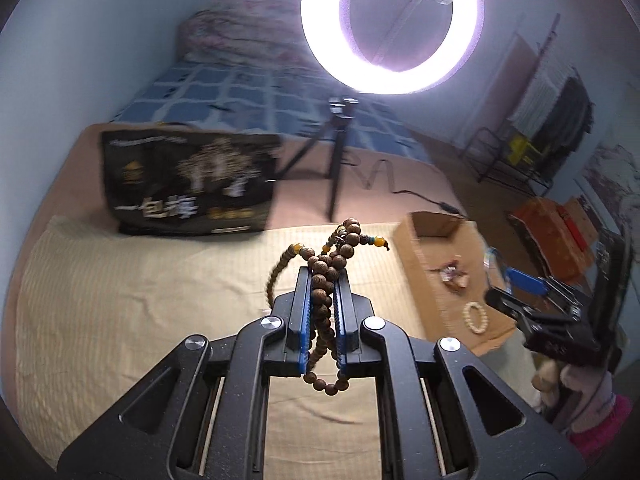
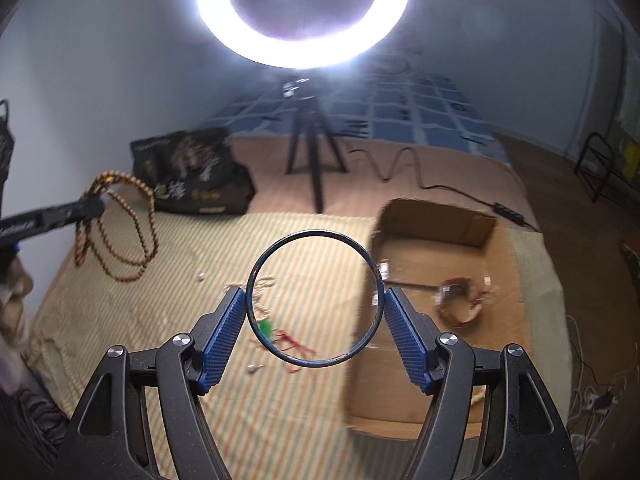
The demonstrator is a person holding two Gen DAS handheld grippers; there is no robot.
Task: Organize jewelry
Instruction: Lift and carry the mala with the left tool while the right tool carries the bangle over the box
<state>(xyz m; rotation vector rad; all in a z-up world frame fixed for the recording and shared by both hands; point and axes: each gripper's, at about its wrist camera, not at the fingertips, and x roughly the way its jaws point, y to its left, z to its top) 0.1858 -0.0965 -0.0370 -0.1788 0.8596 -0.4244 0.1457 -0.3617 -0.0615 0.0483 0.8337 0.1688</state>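
The left gripper (image 1: 322, 280) is clamped tight on a wooden bead necklace (image 1: 324, 264), brown beads with a few amber and teal ones, bunched between the blue pads (image 1: 304, 320) and looping out above and below them. From the right wrist view the same strand (image 2: 120, 232) hangs in long loops off the fingers, above the left edge of the striped mat (image 2: 180, 360).

The right gripper (image 2: 315, 300) holds a thin dark bangle (image 2: 315, 298) across its width, one pad pressing each side, above the middle of the mat, just left of the cardboard box (image 2: 440, 400).

Behind the mat, near the bed's left edge, lies a black printed bag (image 1: 192, 184); right of it stands a tripod (image 1: 332, 160) carrying a bright ring light (image 1: 392, 28), with a cable (image 1: 400, 184) running towards the box. The box (image 1: 440, 280) sits at the mat's right edge.

Only the left view shows a pale bead bracelet (image 1: 476, 316) in the box; only the right view shows small loose pieces (image 2: 280, 340), red and green among them, blurred on the mat behind the bangle, and a brownish bracelet (image 2: 460, 304) in the box.
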